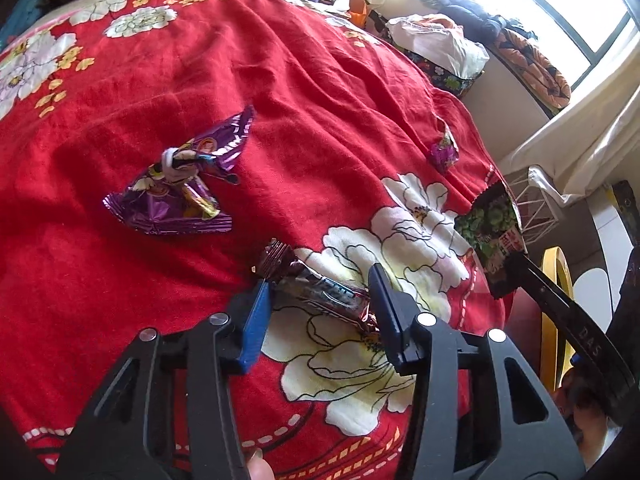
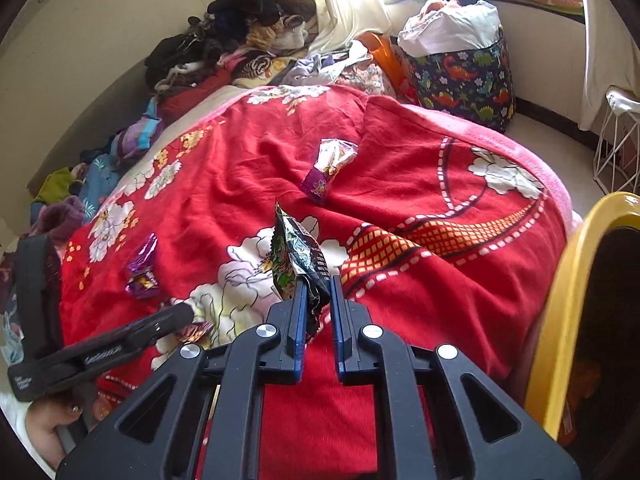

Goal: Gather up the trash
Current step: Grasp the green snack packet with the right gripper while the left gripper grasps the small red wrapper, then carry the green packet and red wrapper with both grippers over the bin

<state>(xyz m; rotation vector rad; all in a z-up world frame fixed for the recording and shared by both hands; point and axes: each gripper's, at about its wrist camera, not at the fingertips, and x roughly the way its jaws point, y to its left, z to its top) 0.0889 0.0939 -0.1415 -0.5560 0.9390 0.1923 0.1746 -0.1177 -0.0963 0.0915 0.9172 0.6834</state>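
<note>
My left gripper (image 1: 320, 280) is open, its fingers on either side of a dark candy-bar wrapper (image 1: 316, 290) lying on the red flowered blanket (image 1: 280, 100). My right gripper (image 2: 318, 284) is shut on a black-and-green snack packet (image 2: 298, 256), held above the blanket; the packet also shows in the left wrist view (image 1: 494, 232). A large purple wrapper (image 1: 180, 184) lies left of the candy bar and shows in the right wrist view (image 2: 142, 270). A small purple wrapper (image 1: 444, 152) lies farther right, also in the right wrist view (image 2: 326, 170).
A yellow-rimmed bin (image 2: 560, 320) stands at the bed's right side. A white wire basket (image 2: 616, 148) and a dinosaur-print bag (image 2: 464, 80) with clothes stand on the floor. Piled clothes (image 2: 224, 52) line the far wall.
</note>
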